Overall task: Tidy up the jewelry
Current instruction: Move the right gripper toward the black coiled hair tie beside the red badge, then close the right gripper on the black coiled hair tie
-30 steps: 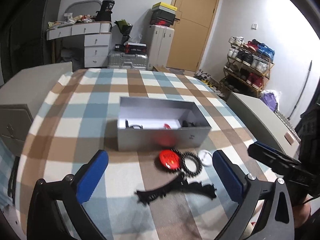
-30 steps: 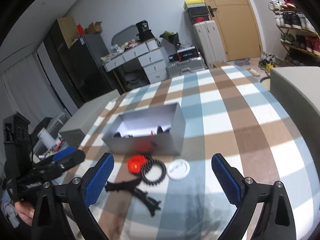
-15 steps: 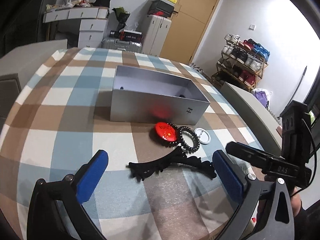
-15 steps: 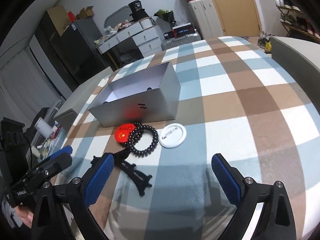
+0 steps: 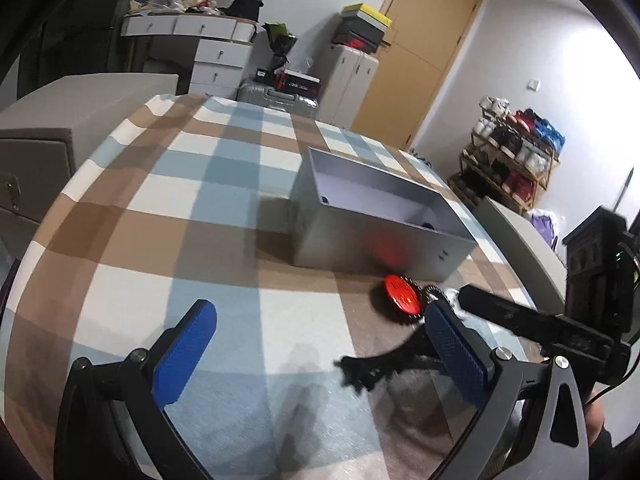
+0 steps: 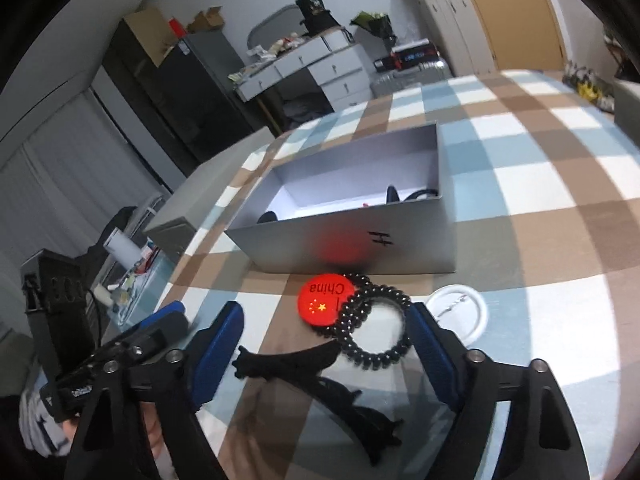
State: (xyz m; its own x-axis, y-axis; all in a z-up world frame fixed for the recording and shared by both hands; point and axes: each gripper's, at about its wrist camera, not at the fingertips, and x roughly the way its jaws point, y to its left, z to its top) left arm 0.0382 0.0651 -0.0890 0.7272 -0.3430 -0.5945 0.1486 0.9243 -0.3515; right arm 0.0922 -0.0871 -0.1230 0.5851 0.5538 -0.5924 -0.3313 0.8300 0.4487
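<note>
Between the blue pads of the right gripper [image 6: 324,344] lie a black hair claw [image 6: 316,376] and a black coiled bracelet [image 6: 374,322]; the jaws have just been closing, yet they stand apart with neither pad pressing on anything. The bracelet's right side sits just beside the right pad [image 6: 434,354], and whether the two touch I cannot tell. Just beyond the fingertips, a red round badge [image 6: 322,300] reading "China" lies partly under the bracelet's left edge, and a white round badge [image 6: 462,314], face down with its pin showing, rests a little to the right of that pad. Farther ahead stands an open grey box [image 6: 360,244] on the checked tablecloth [image 6: 540,184], a few dark items on its floor at the right end. The left gripper [image 5: 320,352] hovers with its jaws wide apart over bare cloth, holding nothing; the claw and the red badge lie off its right finger [image 5: 456,352], the box ahead and to the right. A person's hand [image 6: 44,424] grips the left tool's handle.
</note>
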